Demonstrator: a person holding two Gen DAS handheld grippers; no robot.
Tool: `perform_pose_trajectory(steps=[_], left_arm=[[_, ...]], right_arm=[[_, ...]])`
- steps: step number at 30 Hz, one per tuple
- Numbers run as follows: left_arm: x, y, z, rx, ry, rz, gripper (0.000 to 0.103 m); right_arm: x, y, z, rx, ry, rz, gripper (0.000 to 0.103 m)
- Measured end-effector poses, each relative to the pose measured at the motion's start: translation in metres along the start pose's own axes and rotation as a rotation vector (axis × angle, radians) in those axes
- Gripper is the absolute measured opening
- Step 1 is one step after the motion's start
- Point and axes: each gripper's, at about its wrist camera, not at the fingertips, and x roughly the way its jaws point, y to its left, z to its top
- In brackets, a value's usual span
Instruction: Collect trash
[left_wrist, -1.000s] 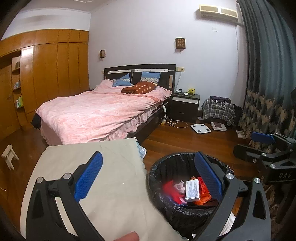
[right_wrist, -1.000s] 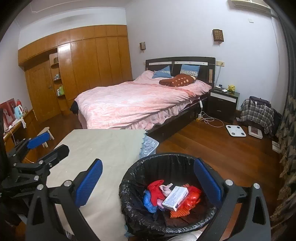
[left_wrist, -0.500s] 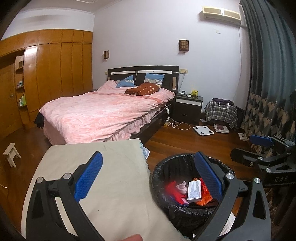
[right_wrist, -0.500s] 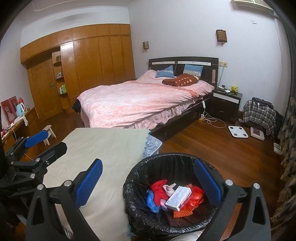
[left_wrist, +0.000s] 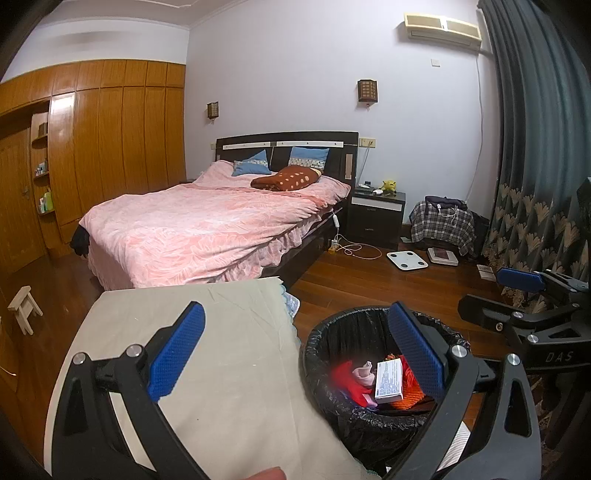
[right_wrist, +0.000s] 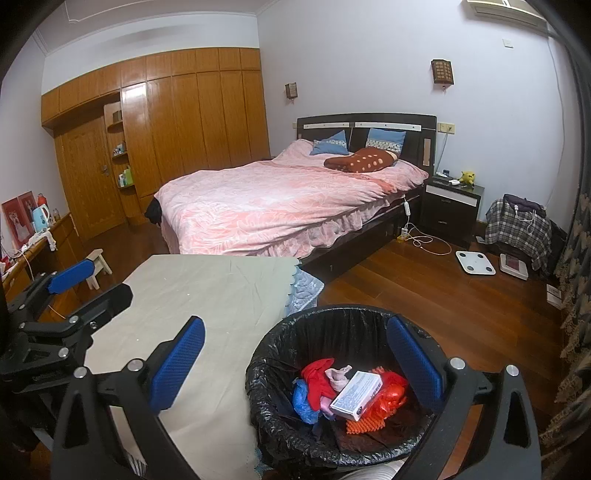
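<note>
A round bin with a black liner (left_wrist: 332, 343) (right_wrist: 280, 332) stands on the floor beside a cloth-covered table (left_wrist: 229, 362) (right_wrist: 207, 295). Inside lie a white printed box (left_wrist: 388, 380) (right_wrist: 355, 395), red, pink and blue scraps (right_wrist: 317, 384) and an orange ridged piece (right_wrist: 364, 424). My left gripper (left_wrist: 295, 347) is open and empty, held above the table's edge and the bin. The right gripper (right_wrist: 295, 354) is open and empty too, above the bin's rim. Each gripper shows at the side of the other's view.
A bed with a pink cover (left_wrist: 207, 229) fills the middle of the room. A dark nightstand (left_wrist: 376, 218), a white scale (left_wrist: 406, 258), a plaid-draped seat (left_wrist: 443, 225), a small wooden stool (left_wrist: 24, 306), wooden wardrobes (right_wrist: 177, 129) and patterned curtains (left_wrist: 535, 184) surround it.
Both grippers have tilted up and back a little, so the bin and table sit lower in view. Both stay open and empty; the trash in the bin has not moved.
</note>
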Motion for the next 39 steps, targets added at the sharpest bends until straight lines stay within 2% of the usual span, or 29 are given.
perform_pose_trajectory(steps=[39], left_arm=[[-0.0025, 0.0086, 0.0014, 0.001, 0.003, 0.006, 0.097]], right_arm=[[-0.0005, 0.0002, 0.0010, 0.000, -0.002, -0.001, 0.097]])
